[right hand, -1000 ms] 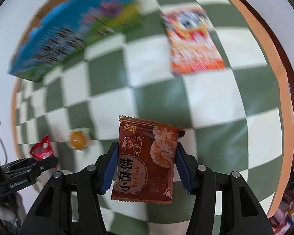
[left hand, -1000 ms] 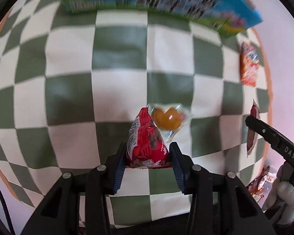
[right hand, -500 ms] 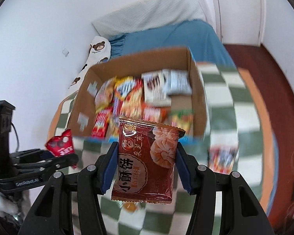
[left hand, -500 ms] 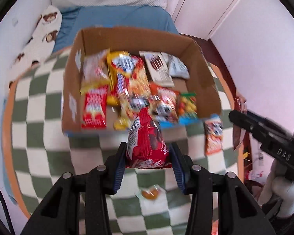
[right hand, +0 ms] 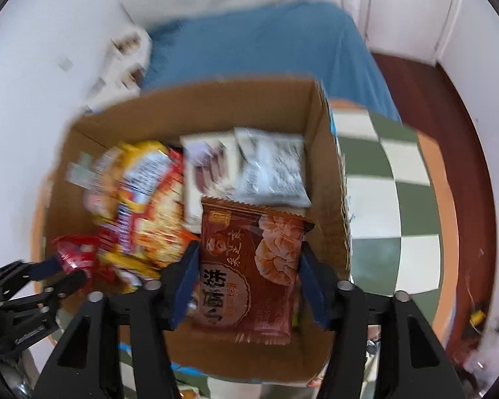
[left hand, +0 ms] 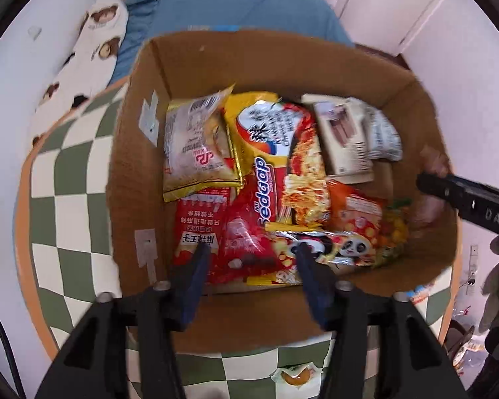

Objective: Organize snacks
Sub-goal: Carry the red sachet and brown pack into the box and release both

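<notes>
An open cardboard box holds several snack packets. My left gripper hangs over the box's near left part with its jaws spread. The small red packet lies among the snacks between the fingertips, no longer pinched. It also shows in the right wrist view at the left gripper's tip. My right gripper is shut on a brown pastry packet and holds it over the box's right side.
The box stands on a green and white checked cloth. A small clear packet with an orange sweet lies on the cloth in front of the box. A blue bed and white walls are behind.
Both grippers have moved up and forward from the cloth to above the box. The left jaws have spread, and the red packet now lies in the box. The right still holds its packet.
</notes>
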Available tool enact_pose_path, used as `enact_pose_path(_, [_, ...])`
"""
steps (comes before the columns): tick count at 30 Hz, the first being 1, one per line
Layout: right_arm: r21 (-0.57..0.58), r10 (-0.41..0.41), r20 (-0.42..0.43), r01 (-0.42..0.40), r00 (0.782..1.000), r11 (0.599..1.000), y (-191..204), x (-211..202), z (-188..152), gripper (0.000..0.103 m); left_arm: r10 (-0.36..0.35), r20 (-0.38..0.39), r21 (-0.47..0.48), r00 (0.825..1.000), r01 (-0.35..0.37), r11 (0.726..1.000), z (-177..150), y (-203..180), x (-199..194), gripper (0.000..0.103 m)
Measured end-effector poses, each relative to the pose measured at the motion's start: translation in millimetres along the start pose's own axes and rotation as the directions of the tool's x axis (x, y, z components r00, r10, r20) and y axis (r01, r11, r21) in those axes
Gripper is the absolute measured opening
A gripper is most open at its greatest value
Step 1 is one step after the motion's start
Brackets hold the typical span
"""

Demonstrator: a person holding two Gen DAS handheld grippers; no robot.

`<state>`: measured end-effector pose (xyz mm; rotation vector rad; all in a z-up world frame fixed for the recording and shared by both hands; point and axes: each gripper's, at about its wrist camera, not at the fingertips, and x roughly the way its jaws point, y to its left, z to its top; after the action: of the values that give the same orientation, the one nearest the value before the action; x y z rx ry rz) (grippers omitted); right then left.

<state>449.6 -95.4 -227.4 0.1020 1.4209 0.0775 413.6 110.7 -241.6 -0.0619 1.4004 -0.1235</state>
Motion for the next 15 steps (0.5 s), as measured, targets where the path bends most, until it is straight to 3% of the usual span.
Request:
enact_pose_path(1, [0.003, -0.009, -0.005, 0.009, 1.0, 1.0, -1.7, 4.5, 3.9, 0.089, -0.004, -0.014, -0.011, 1.0, 0.004, 1.0, 2.3, 1.4, 3.9, 0.073])
enact_pose_path(5, [0.012, -0.015, 0.001, 0.015, 1.0, 1.0, -4.3, 6.8, 7.9, 0.093, -0.026, -0.012, -0.03, 1.0, 0.026, 0.999, 6.4, 1.6, 8.0, 0.081])
enact_pose_path(11, [0.014, -0.015, 0.008, 0.015, 1.0, 1.0, -6.0, -1.1, -1.2, 0.095, -0.016, 0.027, -0.01, 1.0, 0.017, 1.0, 4.5, -6.7, -3.6, 0.084])
enact_pose_path(15, [0.002, -0.036, 0.063, 0.036, 0.997, 0.999, -3.1, -18.6, -15.5, 0.097, -0.03, 0.064, 0.001, 0.997, 0.03, 1.0, -0.5, -10.9, -16.4, 0.1])
